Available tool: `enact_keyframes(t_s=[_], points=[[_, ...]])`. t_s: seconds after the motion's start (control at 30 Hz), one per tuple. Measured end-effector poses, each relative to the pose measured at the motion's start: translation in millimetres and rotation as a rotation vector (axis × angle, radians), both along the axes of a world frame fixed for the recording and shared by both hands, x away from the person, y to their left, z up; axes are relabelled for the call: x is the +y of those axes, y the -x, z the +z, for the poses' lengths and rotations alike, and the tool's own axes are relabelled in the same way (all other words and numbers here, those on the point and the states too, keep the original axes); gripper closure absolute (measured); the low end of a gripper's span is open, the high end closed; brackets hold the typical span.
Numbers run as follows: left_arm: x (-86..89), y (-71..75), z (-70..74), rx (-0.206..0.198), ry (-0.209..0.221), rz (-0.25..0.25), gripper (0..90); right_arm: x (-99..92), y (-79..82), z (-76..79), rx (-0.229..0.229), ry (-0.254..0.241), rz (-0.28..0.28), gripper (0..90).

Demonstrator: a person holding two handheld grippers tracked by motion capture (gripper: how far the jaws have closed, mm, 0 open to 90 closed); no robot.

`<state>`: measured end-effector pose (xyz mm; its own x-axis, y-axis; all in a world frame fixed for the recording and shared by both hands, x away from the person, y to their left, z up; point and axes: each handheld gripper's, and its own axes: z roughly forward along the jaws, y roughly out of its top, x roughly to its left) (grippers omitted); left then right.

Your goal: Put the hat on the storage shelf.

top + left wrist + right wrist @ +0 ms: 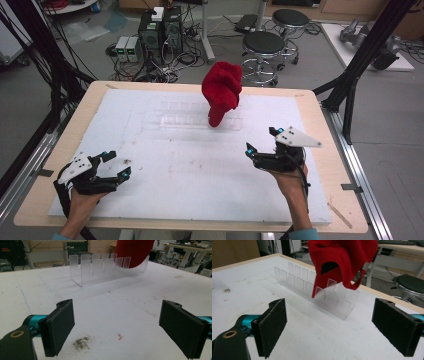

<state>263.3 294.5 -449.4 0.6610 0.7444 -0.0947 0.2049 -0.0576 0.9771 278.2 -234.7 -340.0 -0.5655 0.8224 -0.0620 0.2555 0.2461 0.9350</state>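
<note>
- Standing on end in a clear slotted rack (200, 120) near the far middle of the white table (165, 200): a red cap (222, 90), its brim lodged at the rack's right end.
- Resting near the front left corner: left gripper (114, 164), jaws gaping wide, gripping nothing.
- Hovering at front right: right gripper (261, 141), jaws spread wide, gripping nothing, well apart from the cap.

The red cap (134, 252) is cut off by the top edge in the left gripper view, and it hides the right end of the clear slotted rack (100, 267). How the cap's brim sits in the slots cannot be told.
</note>
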Motion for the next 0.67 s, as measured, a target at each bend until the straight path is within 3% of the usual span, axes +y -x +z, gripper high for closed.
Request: enact_keyframes(t_s=[0.1,0.3,0.4,0.67], points=[[0.2,0.6,0.1,-0.006,-0.001,-0.003,13.3,-13.7,12.0,-12.9,-0.056,-0.038,-0.002,11.2],[0.3,2.7,-0.3,-0.028,0.007,0.0,13.3,-32.8,34.3,-60.0,-0.2,-0.172,0.002,11.1],[0.7,4.0,-0.5,-0.043,0.006,-0.001,13.3,-34.9,38.5,-78.1,-0.194,-0.182,-0.023,11.1],[-0.3,5.4,-0.4,-0.056,-0.009,0.0,13.3,-34.0,39.7,-104.1,-0.143,-0.17,-0.074,11.2]])
